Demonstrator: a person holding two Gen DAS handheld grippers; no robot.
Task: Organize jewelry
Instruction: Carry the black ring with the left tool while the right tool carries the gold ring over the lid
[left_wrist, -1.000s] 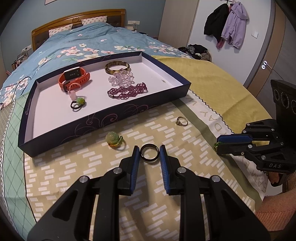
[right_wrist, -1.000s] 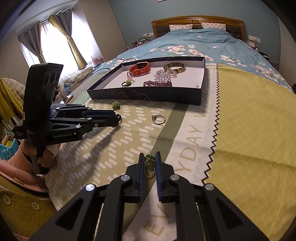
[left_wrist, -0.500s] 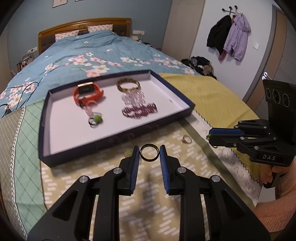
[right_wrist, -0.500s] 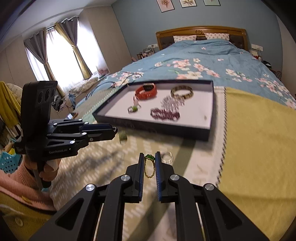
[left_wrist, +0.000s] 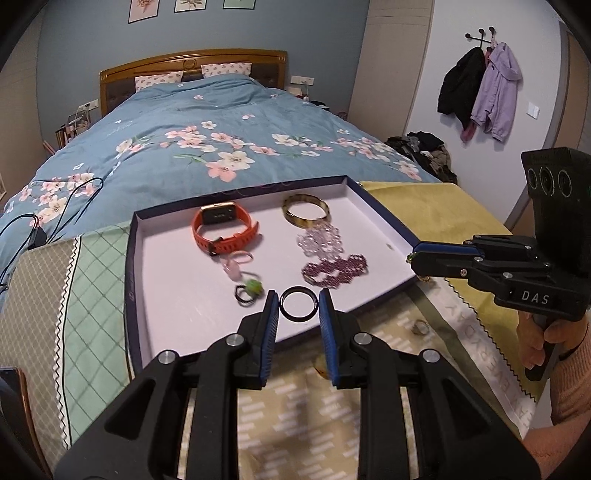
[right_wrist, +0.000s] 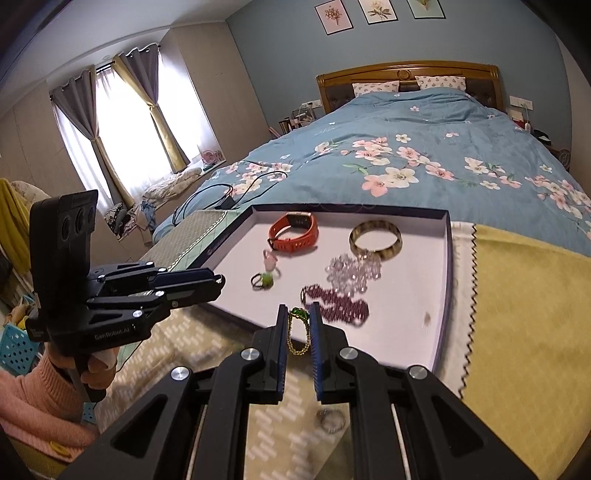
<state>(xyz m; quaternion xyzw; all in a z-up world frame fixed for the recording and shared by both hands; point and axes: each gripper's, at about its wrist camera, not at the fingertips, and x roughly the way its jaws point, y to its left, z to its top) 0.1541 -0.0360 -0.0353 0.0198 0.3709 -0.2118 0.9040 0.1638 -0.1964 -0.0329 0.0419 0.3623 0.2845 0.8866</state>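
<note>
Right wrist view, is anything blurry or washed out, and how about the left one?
Right wrist view: the window is blown out white, the purple beads smear from motion, and the frame edges curve. Left wrist view: even indoor light, the pale beads are blurred, and the black ring is sharp.

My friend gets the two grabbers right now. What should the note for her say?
Left gripper: shut on a black ring, held above the tray's near part.
Right gripper: shut on a green-stone gold chain piece, held above the tray's near edge.
Tray on the bed already holds: orange smartwatch, gold bangle, clear bead bracelet, purple bead bracelet, pink ring, green-stone ring.
Left to do: set both held pieces into the tray, then fetch the silver ring lying on the blanket outside the tray.
</note>
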